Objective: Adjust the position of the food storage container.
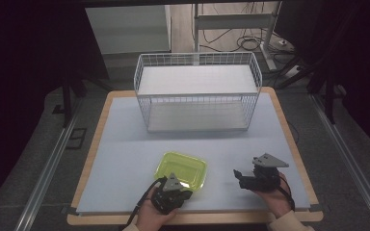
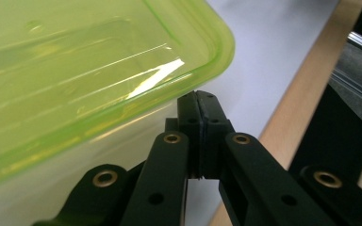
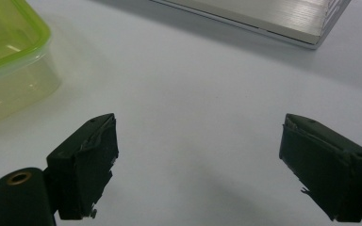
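Sitting low on the surface [image 1: 125, 159], well in front of the wire basket [image 1: 197, 91], the green tub [image 1: 181, 169] has the left gripper [image 1: 185, 193] at its near rim, jaws pressed together just under the lip, likely pinching it for a lift. The right gripper [image 1: 238, 175] waits beside the tub, jaws wide apart.

— What sits on the tabletop [image 1: 125, 159]?
— A white wire basket [image 1: 197, 91] at the far side, and a yellow-green container [image 1: 185, 166] near the front edge.
— And the hands?
— The left gripper [image 1: 185, 194] touches the container's near edge; the right gripper [image 1: 239, 177] rests well apart, right of it.
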### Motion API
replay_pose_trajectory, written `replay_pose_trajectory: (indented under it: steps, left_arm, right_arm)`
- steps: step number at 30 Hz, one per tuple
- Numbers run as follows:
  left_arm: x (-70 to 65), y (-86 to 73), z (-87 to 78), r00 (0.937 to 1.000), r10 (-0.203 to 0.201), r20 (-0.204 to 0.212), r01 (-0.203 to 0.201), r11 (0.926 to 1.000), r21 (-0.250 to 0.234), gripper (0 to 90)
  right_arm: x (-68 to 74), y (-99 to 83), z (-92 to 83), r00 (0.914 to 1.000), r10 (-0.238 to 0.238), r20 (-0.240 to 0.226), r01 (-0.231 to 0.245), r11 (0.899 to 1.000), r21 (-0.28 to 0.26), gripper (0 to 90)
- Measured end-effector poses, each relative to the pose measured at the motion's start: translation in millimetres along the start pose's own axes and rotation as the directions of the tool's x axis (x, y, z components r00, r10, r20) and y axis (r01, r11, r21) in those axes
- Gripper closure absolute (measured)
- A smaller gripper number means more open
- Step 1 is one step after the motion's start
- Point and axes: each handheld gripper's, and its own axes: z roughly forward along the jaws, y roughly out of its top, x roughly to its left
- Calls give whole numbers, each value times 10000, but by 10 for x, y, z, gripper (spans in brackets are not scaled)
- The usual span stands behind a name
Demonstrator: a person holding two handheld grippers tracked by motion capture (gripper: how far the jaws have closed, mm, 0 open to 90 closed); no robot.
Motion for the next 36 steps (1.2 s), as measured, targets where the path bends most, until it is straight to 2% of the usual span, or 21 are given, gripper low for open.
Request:
replay_pose_trajectory:
  steps: [3,11,20,26,28,32,35,36]
  left_arm:
    - [-35,61,87,9998,-57,-165,56,10000,-54,900]
    - [-50,183,229,9994,-215,-256,213,9997,-99,898]
    - [-31,218,251,9991,-375,-209,369,9989,-302,894]
    - [-40,213,243,9994,-338,-102,335,9991,-276,894]
    - [-68,198,198,9994,-287,208,292,9992,-271,893]
    - [-107,163,88,9983,-211,540,229,9992,-340,892]
    - [-115,137,-82,9971,-213,736,258,9978,-619,890]
    - [-88,137,-211,9975,-194,680,250,9962,-832,886]
  right_arm:
    - [-3,-1,-5,10000,8,1,-8,10000,-14,126]
    - [-4,-2,-5,10000,17,-5,-17,10000,-19,126]
    - [-3,-7,5,10000,10,35,-10,10000,22,126]
    - [1,-9,9,10000,0,72,0,10000,54,126]
    - [1,-9,-2,10000,10,56,-10,10000,7,126]
    - [-9,-9,-12,10000,57,64,-57,10000,-20,126]
    - [-19,-9,-19,10000,70,65,-70,10000,-48,126]
    - [-18,-8,-25,10000,86,46,-86,9999,-57,126]
